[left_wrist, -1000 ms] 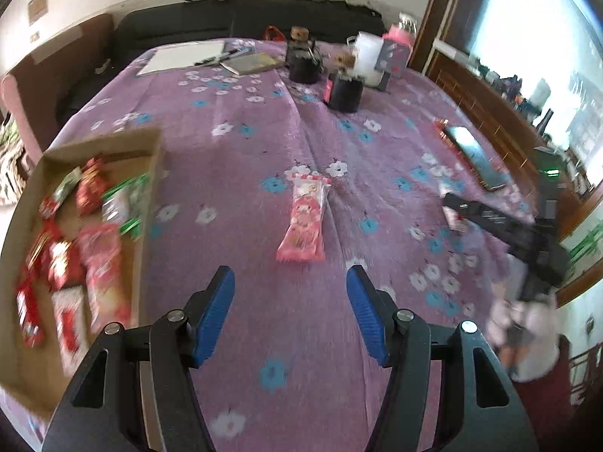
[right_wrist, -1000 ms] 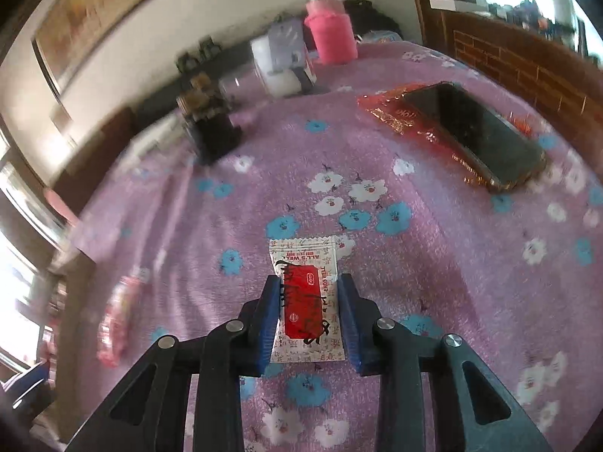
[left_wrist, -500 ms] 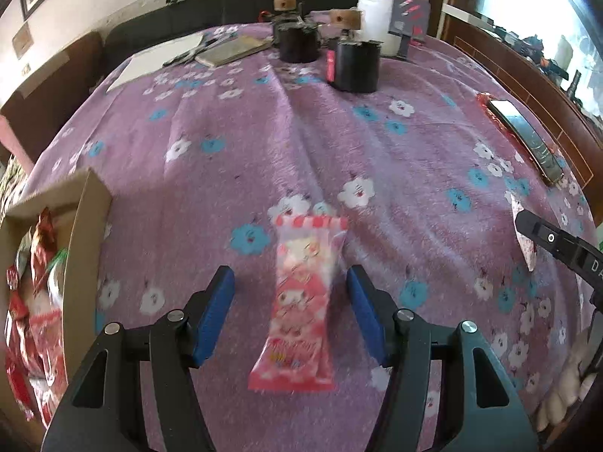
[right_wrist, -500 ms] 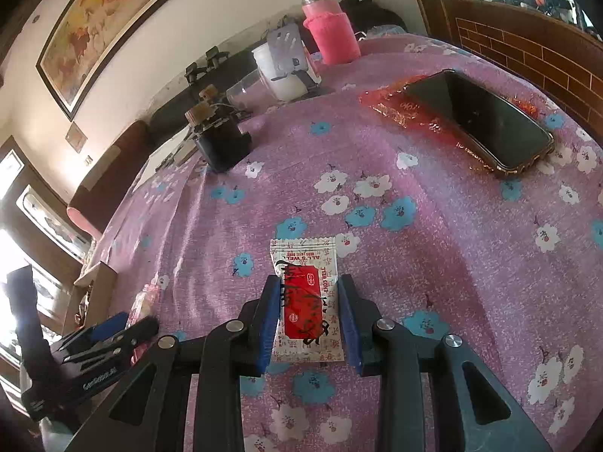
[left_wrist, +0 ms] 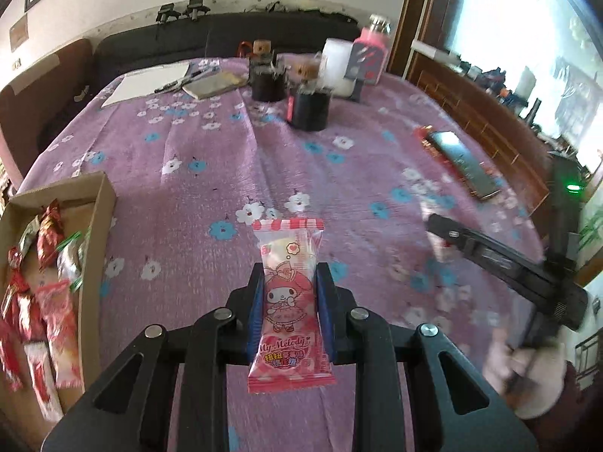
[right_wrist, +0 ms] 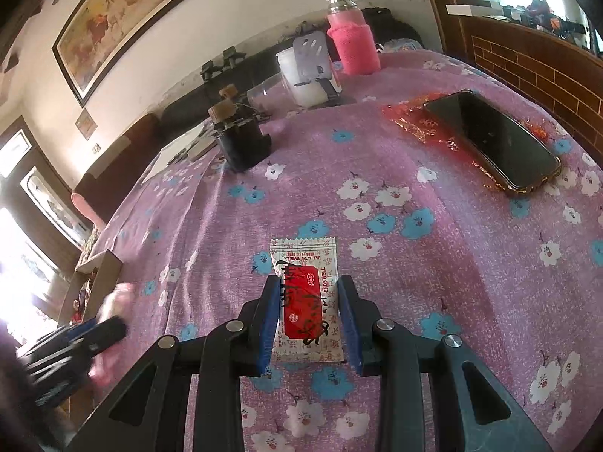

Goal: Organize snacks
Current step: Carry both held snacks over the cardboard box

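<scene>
L gripper (left_wrist: 290, 301) is clamped on a pink My Melody candy pack (left_wrist: 289, 301), blue pads pressing both its sides, above the purple floral tablecloth (left_wrist: 196, 143); cardboard box (left_wrist: 101, 226) w/ red snack packs (left_wrist: 34, 312) sits to its left. R gripper (right_wrist: 308, 316) is closed on a white-and-red snack sachet (right_wrist: 305, 297), pads at its side edges, over the same cloth. Phone (right_wrist: 493, 143) lies far right on a red wrapper, black jar (right_wrist: 243, 143) & pink bottle (right_wrist: 352, 45) toward the back.
</scene>
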`<state>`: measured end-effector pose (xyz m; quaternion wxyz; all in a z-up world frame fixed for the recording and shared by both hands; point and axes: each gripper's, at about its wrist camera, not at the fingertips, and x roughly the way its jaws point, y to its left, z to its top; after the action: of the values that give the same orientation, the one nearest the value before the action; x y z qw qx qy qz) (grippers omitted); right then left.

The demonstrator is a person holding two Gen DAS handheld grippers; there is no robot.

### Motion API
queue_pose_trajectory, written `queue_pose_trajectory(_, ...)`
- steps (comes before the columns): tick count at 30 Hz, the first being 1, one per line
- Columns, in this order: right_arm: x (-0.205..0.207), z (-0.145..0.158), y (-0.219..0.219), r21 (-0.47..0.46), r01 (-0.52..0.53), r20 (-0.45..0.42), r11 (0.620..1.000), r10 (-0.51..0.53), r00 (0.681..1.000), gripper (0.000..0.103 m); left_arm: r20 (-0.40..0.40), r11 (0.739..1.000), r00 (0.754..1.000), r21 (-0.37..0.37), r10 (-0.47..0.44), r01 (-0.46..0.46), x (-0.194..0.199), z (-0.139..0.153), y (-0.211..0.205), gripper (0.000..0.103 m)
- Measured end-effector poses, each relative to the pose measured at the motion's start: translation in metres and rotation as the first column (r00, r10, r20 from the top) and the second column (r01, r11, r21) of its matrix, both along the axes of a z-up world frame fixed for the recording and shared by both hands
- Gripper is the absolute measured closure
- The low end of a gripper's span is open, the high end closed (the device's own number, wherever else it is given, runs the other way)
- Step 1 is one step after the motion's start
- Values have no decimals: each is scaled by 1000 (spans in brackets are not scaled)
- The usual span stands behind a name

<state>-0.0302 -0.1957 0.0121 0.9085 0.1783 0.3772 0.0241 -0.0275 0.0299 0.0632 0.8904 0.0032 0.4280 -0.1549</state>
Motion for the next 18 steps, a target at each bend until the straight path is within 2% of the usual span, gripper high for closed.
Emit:
queue_pose_trajectory(6, 0, 0, -1, -4, -2, 3, 1000, 2, 1000, 71, -11, 998, 1000, -66, 13, -13, -26, 8, 18, 81)
queue_pose_trajectory(18, -3, 4, 10, -58, -18, 24, 998, 19, 1000, 71, -16, 992, 998, -106, 68, -70, -58, 9, 56, 80)
